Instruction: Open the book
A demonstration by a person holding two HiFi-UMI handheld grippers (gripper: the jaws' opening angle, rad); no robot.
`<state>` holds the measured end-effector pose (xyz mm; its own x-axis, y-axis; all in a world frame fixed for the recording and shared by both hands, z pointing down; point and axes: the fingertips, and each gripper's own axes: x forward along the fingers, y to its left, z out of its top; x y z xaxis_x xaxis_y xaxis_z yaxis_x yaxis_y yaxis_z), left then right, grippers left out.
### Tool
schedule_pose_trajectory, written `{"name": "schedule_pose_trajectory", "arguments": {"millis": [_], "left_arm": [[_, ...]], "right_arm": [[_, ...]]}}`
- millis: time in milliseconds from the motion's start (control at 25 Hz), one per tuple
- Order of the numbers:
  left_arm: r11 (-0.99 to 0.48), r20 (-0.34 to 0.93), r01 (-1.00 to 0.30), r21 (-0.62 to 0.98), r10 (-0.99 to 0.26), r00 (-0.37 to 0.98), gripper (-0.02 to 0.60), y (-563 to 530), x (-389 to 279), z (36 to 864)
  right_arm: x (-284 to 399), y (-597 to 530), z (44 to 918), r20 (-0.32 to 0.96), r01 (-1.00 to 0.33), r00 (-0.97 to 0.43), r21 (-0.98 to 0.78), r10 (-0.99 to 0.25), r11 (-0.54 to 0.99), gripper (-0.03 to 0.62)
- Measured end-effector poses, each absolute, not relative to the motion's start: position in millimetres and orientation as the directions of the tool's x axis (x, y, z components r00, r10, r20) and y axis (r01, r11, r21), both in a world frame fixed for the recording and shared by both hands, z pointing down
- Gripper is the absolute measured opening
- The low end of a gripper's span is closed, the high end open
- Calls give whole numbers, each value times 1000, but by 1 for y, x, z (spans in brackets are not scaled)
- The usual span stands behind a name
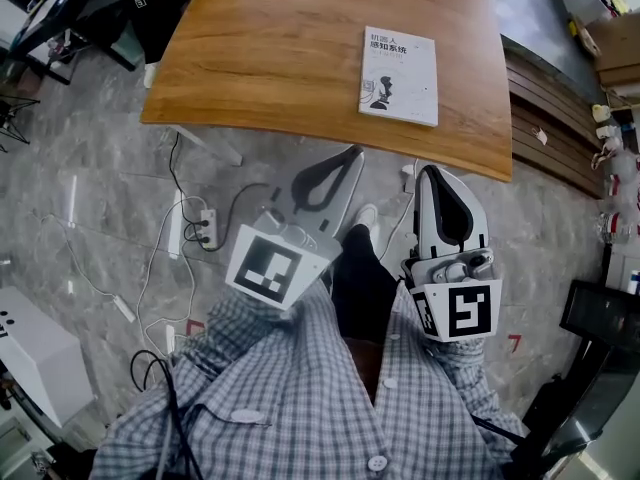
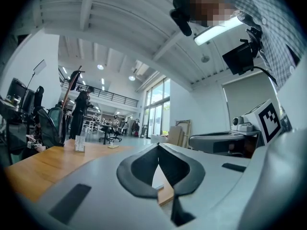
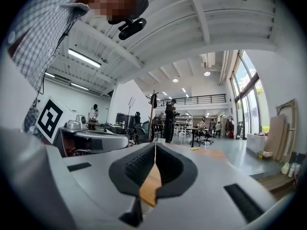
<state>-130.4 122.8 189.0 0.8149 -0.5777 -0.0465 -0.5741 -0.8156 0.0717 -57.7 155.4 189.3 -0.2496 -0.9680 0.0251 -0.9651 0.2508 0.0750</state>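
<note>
A white closed book (image 1: 398,75) lies flat on the wooden table (image 1: 280,58), near its front right edge. Both grippers hang in front of the table over the floor, short of its edge and pointing toward it. My left gripper (image 1: 352,154) is shut with nothing between its jaws, and its tip sits left of the book. My right gripper (image 1: 432,173) is shut and empty too, just below the book's near edge. In the left gripper view the jaws (image 2: 159,146) meet at the tip, with the tabletop (image 2: 43,164) beyond. The right gripper view shows closed jaws (image 3: 155,145) as well.
A power strip with cables (image 1: 205,228) lies on the marble floor at the left. A white box (image 1: 30,353) stands at the lower left. Wooden boards (image 1: 545,118) are stacked right of the table. A black stand (image 1: 600,313) is at the lower right. My shoe (image 1: 367,215) shows between the grippers.
</note>
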Motion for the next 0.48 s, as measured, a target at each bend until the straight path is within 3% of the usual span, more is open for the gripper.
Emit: {"name": "schedule_pose_trajectory", "arguments": {"millis": [480], "left_arm": [[-797, -12, -601, 58, -603, 798, 9, 34, -59, 190]], "right_arm": [[26, 66, 194, 33, -968, -251, 26, -968, 252, 21]]}}
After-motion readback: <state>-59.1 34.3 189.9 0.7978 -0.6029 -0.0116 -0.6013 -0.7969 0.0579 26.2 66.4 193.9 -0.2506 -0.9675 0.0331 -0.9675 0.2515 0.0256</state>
